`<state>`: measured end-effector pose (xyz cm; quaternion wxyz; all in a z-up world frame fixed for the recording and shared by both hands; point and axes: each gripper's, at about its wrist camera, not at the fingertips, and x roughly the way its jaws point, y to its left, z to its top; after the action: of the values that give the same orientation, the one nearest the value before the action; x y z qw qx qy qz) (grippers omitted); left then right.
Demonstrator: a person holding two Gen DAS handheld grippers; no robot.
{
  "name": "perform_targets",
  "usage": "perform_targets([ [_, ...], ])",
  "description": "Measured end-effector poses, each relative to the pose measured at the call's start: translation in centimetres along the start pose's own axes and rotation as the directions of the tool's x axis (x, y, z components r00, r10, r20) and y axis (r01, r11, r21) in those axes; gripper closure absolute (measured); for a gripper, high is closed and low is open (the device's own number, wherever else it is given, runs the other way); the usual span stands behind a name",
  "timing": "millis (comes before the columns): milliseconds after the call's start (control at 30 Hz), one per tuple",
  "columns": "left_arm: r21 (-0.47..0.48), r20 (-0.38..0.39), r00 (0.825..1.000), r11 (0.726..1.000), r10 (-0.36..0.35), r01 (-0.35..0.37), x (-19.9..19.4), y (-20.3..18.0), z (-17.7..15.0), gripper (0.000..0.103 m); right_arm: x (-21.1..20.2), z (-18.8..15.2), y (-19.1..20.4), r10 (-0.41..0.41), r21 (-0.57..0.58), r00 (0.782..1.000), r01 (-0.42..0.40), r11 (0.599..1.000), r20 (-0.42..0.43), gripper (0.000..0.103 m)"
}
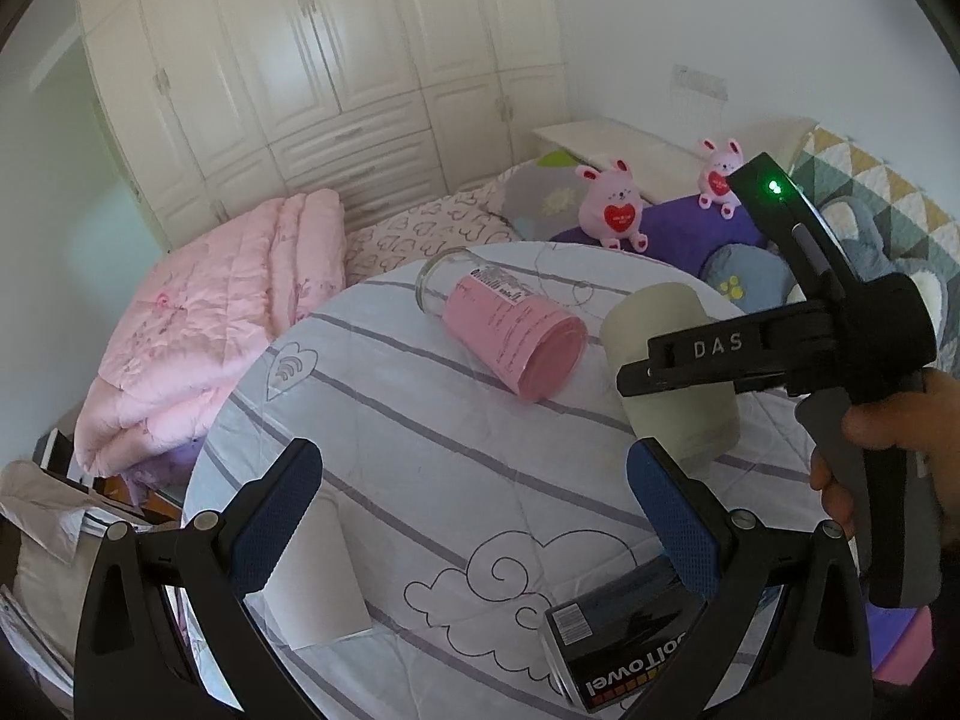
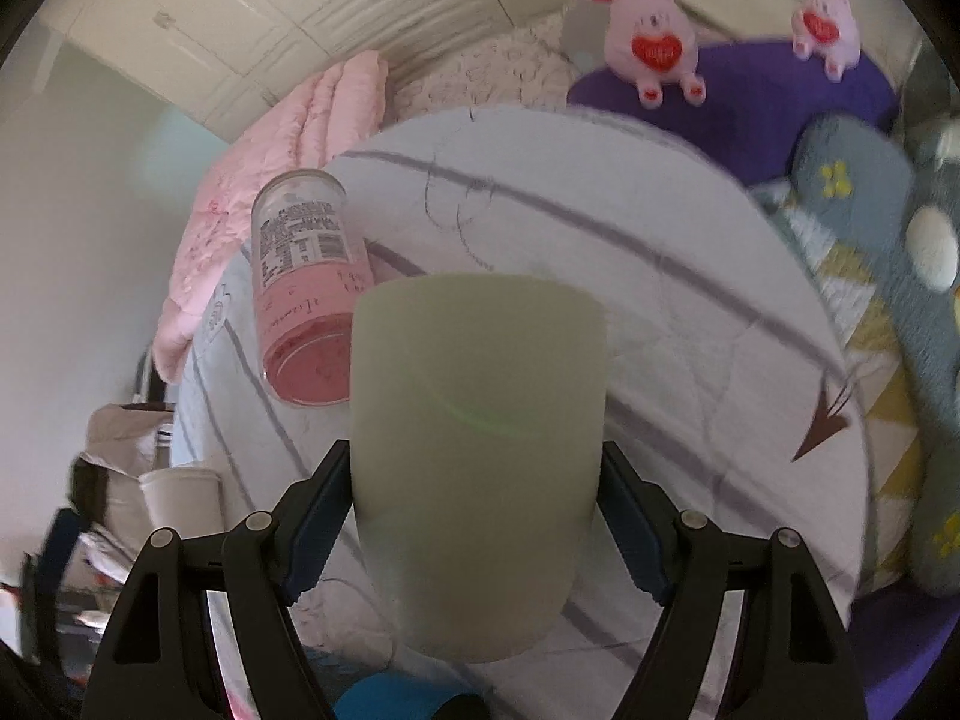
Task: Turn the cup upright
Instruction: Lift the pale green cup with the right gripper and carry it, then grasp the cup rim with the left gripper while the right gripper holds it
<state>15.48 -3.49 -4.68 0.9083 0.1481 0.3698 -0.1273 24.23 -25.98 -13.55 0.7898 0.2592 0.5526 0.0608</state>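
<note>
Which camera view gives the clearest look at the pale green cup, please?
The right wrist view: the pale green cup fills the centre, gripped between the right gripper fingers. The left wrist view shows it smaller, partly hidden behind that gripper.

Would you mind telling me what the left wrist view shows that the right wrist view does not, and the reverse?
Only the left wrist view shows the right gripper from outside, the hand on its handle, the open left gripper and a black box. Only the right wrist view shows the blue pads pressed on both sides of the cup, and a white paper cup. Both share the cup, the lying glass jar and the plush rabbits.
</note>
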Motion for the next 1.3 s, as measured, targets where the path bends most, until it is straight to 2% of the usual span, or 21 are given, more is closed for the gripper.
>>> perform_targets([
  [67,-0.004,0.004,1.000,1.000,-0.004,0.004,-0.2,0.1,0.0,0.000,-0.1,-0.1,-0.2,0.026,0.017,1.000,-0.026,1.000,-0.008,0.023],
  [167,-0.008,0.010,1.000,1.000,-0.005,0.005,-0.7,0.1,-0.1,0.000,-1.4,-0.4,0.0,0.076,0.016,0.996,-0.076,0.997,0.035,0.023],
  [367,-0.012,0.020,1.000,1.000,-0.013,0.013,-1.6,-0.2,-0.1,0.000,-3.6,-1.0,0.1,0.089,0.011,0.993,-0.091,0.996,0.079,0.022],
  [467,-0.032,0.028,0.999,0.999,-0.040,0.041,-2.4,-0.1,-0.1,0.000,-5.1,-1.8,0.1,0.107,-0.003,0.988,-0.107,0.994,0.114,0.022],
  [600,-0.064,0.033,0.997,0.995,-0.071,0.073,-3.0,0.0,0.1,0.000,-7.5,-3.1,0.5,0.104,-0.045,0.978,-0.098,0.994,0.181,0.022],
  [800,-0.086,0.020,0.996,0.992,-0.086,0.088,-3.3,-0.9,0.3,0.000,-10.5,-5.1,0.6,0.073,-0.143,0.953,-0.032,0.989,0.293,0.022],
  [1000,-0.151,-0.045,0.987,0.977,-0.156,0.148,-2.0,-2.1,1.2,0.000,-11.7,-6.9,0.0,0.011,-0.213,0.926,0.075,0.974,0.377,0.022],
  [1167,-0.166,-0.126,0.974,0.972,-0.187,0.166,0.3,-4.2,3.0,0.000,-11.0,-6.8,-1.4,0.017,-0.234,0.931,0.074,0.969,0.363,0.022],
  [1300,-0.189,-0.200,0.952,0.963,-0.230,0.193,2.5,-5.6,4.3,0.000,-10.3,-6.3,-3.3,0.010,-0.213,0.935,0.071,0.974,0.354,0.022],
])
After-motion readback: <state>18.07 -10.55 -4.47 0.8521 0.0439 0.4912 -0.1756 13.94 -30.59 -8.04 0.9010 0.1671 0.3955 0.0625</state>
